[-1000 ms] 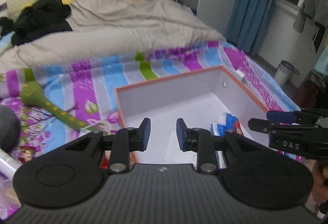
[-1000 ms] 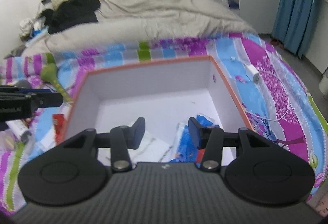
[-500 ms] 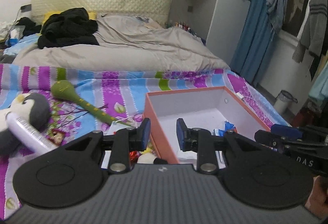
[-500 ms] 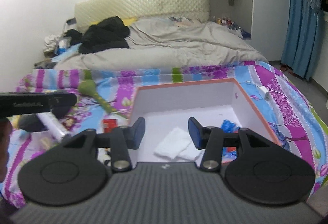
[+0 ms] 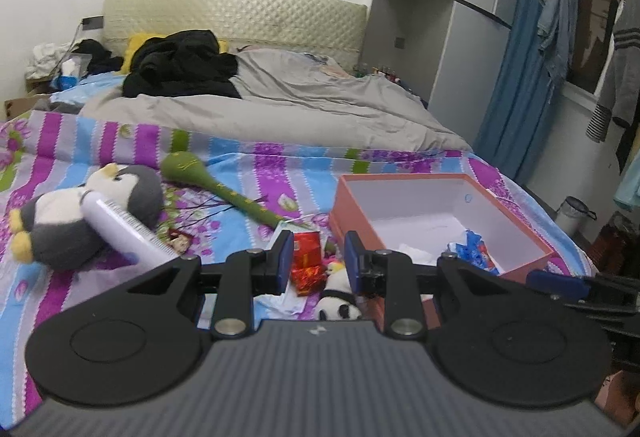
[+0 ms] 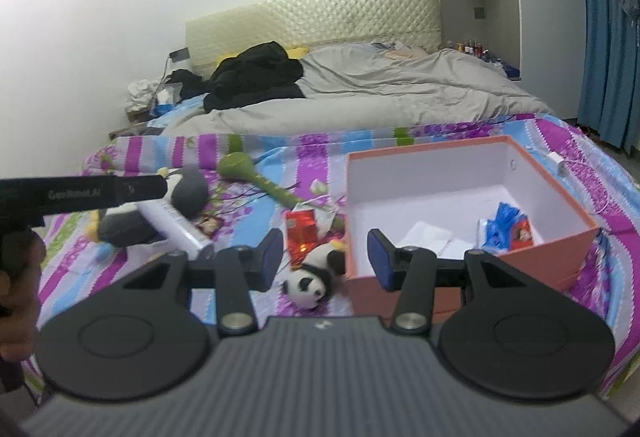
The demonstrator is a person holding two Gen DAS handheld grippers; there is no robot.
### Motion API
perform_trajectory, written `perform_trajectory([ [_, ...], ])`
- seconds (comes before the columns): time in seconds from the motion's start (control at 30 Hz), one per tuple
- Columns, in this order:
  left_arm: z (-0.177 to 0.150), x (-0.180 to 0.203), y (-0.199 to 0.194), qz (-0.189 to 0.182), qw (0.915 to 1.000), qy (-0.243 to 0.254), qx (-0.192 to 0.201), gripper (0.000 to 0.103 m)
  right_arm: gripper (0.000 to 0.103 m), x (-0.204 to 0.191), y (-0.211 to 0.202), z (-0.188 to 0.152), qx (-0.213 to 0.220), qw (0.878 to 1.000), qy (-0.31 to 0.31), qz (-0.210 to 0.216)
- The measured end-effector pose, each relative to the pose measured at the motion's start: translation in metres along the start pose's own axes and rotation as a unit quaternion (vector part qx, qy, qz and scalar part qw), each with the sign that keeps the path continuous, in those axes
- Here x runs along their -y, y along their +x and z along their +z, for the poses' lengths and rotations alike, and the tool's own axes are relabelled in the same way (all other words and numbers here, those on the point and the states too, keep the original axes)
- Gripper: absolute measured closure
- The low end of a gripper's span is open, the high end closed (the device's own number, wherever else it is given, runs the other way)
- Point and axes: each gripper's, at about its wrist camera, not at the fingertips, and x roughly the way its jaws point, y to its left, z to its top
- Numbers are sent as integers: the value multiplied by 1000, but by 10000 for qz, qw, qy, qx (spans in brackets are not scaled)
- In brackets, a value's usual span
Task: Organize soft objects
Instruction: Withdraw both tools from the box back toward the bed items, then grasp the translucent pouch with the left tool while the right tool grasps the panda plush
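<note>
An orange box [image 5: 520, 257] with a white inside stands on the striped bedsheet; it also shows in the right wrist view [image 6: 472, 269]. It holds white cloth [image 6: 428, 237] and a blue packet [image 6: 506, 223]. A small panda plush [image 6: 310, 275] lies just left of the box [image 5: 334, 303]. A grey penguin plush [image 5: 80, 209] lies further left under a white tube [image 5: 124, 233]. A green soft club [image 5: 216, 183] lies behind. My left gripper [image 5: 316, 259] is open and empty above the panda. My right gripper [image 6: 324, 257] is open and empty, back from the box.
A red foil packet [image 5: 307, 257] lies beside the panda. A grey duvet [image 5: 300, 105] and black clothes [image 5: 180, 65] cover the far half of the bed. Blue curtains [image 5: 520, 77] and a small bin [image 5: 574, 213] stand to the right.
Both grippers have pulled back and up from over the box, so the toys to its left have come into view. Both stay open and empty.
</note>
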Motion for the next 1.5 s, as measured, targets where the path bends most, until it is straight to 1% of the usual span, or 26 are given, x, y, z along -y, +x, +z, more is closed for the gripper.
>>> perform_trajectory([
  [0.13, -17, -16, -13, 91, 9999, -49, 25, 71, 54, -15, -1, -15, -84, 9999, 28, 80],
  [0.3, -43, -32, -21, 169, 9997, -194, -37, 71, 54, -30, 1, -33, -237, 9996, 106, 138],
  [0.47, -70, -47, -27, 258, 9990, -306, -189, 71, 54, -47, 2, -55, -342, 9994, -36, 0],
  [0.6, -88, -58, -32, 379, 9983, -359, -250, 71, 54, -56, 1, -76, -523, 9986, -36, 2],
  [0.73, -103, -72, -37, 467, 9973, -433, -369, 71, 54, -64, 0, -91, -602, 9982, 19, 27],
  [0.9, -113, -89, -36, 601, 9954, -526, -524, 71, 54, -73, 4, -99, -626, 9980, 57, -11],
  [1.0, -117, -100, -32, 690, 9940, -602, -594, 71, 54, -76, 10, -102, -658, 9978, 52, -57],
  [1.03, -118, -104, -30, 729, 9934, -621, -624, 69, 54, -77, 12, -102, -670, 9977, 56, -59],
  [1.1, -119, -112, -24, 805, 9923, -668, -656, 62, 54, -77, 19, -103, -693, 9975, 42, -94],
  [1.17, -119, -119, -16, 868, 9914, -690, -697, 62, 54, -78, 27, -103, -736, 9972, 42, -120],
  [1.33, -121, -143, 8, 1042, 9874, -784, -897, 59, 54, -79, 47, -104, -810, 9965, 36, -202],
  [1.47, -121, -164, 30, 1198, 9845, -815, -993, 54, 54, -80, 68, -103, -840, 9961, 26, -284],
  [1.5, -121, -169, 36, 1227, 9840, -821, -999, 52, 54, -80, 74, -102, -852, 9959, 35, -311],
])
